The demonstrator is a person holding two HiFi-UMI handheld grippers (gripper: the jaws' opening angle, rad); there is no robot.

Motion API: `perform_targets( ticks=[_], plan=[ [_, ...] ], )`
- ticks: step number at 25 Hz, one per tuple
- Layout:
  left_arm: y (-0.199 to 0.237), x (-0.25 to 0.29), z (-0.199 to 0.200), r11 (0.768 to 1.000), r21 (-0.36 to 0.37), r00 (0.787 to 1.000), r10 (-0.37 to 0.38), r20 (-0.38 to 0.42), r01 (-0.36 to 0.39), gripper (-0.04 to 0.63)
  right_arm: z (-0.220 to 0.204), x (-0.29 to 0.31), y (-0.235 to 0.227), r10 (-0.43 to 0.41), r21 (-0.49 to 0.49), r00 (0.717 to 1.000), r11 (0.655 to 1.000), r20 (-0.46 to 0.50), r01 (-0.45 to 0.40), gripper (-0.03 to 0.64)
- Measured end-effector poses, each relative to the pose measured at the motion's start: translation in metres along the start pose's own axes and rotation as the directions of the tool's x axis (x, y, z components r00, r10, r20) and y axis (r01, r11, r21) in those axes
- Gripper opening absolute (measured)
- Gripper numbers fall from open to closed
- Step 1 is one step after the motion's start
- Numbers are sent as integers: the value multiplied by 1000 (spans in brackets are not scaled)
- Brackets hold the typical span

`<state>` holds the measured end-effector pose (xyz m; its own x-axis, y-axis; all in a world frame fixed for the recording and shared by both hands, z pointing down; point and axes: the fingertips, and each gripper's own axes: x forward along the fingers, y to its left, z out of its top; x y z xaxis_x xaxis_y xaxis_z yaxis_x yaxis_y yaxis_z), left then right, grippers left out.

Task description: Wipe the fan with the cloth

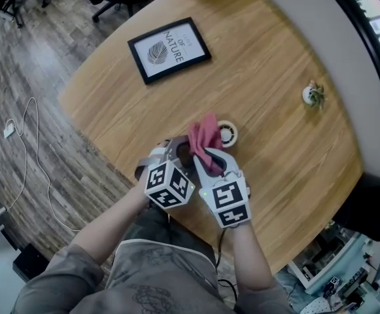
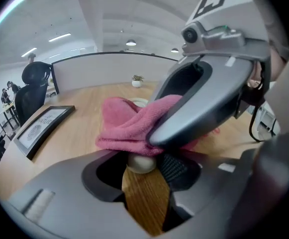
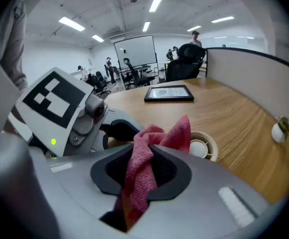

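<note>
Well, from the head view the wooden table [image 1: 275, 57] carries a framed picture [image 1: 169, 50] near its far left edge and a small potted plant [image 1: 313, 95] by its right edge. The little white fan [image 1: 228, 133] lies towards the near edge, with both tools close beside it. The right gripper [image 1: 208, 157] pinches a pink cloth [image 1: 203, 139] that stands just left of the fan's ring.

From the left gripper view, the left gripper [image 2: 144, 161] is clamped on a cream rounded piece, apparently the fan's stem, with the cloth draped right above it.

From the right gripper view, the jaws are clenched on the cloth, whose loose end rises beside the fan's ring [image 3: 202, 146].
</note>
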<state>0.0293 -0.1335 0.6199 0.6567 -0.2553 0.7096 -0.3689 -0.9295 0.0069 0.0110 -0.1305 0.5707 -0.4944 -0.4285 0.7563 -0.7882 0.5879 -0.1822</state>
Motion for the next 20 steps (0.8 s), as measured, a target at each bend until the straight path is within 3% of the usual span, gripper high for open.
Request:
perform_targets(
  ticks=[3,5,9,12,15,20],
  plan=[
    [0,1,1,1000,1,1000,-6,2,6,192,-12,-9,-12,-16,-13,999,1000,-51,15,75],
    [1,1,1,1000,5,1000,-5,5,5,192,-16,-18,-36,-85,4,995,996,-56,85,75],
    [-1,0,1,1000,24,1000,6,12,-7,192,-7,-45,-89,-227,144,972,965,56,217,75],
    [-1,0,1,1000,30,1000,6,14,-7,190,-2,-47,-121,-318,207,944,933,88,295,75],
    [-1,1,2,1000,21,1000,1,10,-1,192,14,-37,-126,-325,205,937,933,124,297,75],
    [-1,0,2,1000,18,1000,-1,6,1,192,31,-12,-88,-285,76,949,958,135,276,75]
  ],
)
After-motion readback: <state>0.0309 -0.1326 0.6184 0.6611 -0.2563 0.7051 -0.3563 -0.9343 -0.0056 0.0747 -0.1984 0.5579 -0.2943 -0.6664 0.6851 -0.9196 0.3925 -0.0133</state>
